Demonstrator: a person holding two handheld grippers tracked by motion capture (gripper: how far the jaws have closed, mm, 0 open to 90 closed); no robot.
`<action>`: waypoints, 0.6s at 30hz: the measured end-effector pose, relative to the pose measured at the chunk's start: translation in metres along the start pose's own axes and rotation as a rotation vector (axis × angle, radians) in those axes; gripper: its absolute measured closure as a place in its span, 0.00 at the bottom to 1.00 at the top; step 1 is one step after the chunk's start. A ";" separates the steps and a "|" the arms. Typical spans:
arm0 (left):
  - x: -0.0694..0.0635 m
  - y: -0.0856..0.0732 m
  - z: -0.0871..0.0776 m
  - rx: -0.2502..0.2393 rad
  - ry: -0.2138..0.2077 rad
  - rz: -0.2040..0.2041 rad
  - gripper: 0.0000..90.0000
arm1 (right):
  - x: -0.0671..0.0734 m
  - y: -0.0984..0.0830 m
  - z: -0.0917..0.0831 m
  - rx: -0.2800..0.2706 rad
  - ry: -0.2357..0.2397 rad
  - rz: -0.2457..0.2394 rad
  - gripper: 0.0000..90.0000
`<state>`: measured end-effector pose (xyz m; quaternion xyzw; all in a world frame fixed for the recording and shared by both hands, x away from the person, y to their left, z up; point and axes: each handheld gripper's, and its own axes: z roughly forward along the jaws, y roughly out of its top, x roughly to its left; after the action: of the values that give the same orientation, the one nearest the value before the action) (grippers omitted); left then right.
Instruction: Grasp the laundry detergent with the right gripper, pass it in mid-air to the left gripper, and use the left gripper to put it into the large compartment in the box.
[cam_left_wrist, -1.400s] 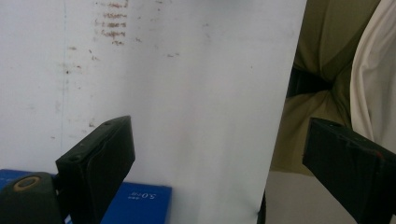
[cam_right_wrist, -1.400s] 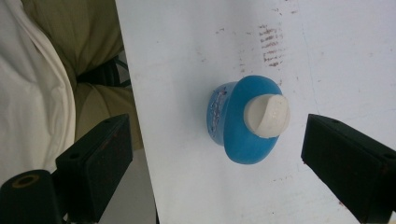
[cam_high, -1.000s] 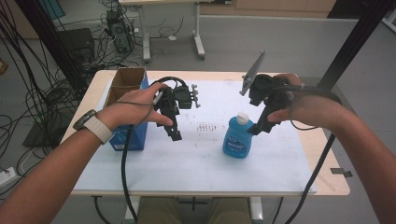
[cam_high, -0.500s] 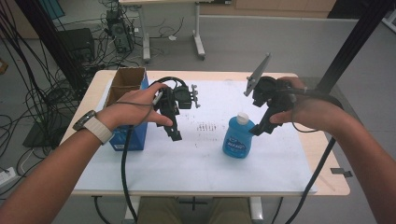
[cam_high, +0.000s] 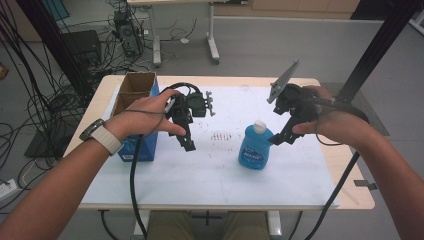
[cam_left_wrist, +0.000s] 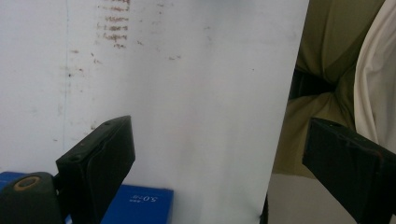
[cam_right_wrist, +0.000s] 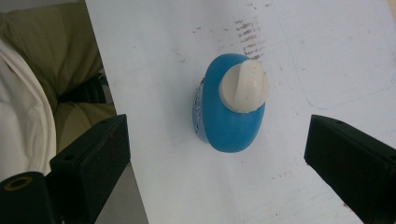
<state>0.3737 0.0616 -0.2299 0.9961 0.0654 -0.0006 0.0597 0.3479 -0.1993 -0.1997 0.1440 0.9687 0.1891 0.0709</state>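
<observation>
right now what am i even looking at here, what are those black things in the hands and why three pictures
A person sits at a table covered by a white sheet and holds a hand-held tool in each hand. Each tool ends in two black jaws that pinch things.

The high view looks down from above the person. There the left gripper hangs over the bare sheet, next to an open cardboard box. The right gripper hangs just above and beside a blue bottle with a white cap, which stands upright.

The other two pictures come from cameras riding on the tools, looking along their jaws. In both, the jaws stand wide apart with nothing pinched. The right gripper view looks down on the bottle's cap; nothing is held yet.
</observation>
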 end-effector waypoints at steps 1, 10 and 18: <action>0.000 0.000 0.000 0.000 0.000 0.000 0.11 | 0.000 0.000 0.000 0.000 0.000 0.000 0.07; 0.000 -0.001 0.000 0.000 0.002 -0.001 0.11 | -0.001 -0.011 0.006 -0.052 -0.011 0.039 0.07; 0.000 0.000 0.001 -0.001 0.001 0.000 0.11 | -0.003 -0.020 0.011 -0.068 -0.016 0.056 0.06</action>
<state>0.3735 0.0614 -0.2304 0.9960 0.0656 0.0000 0.0600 0.3473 -0.2141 -0.2168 0.1701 0.9568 0.2225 0.0781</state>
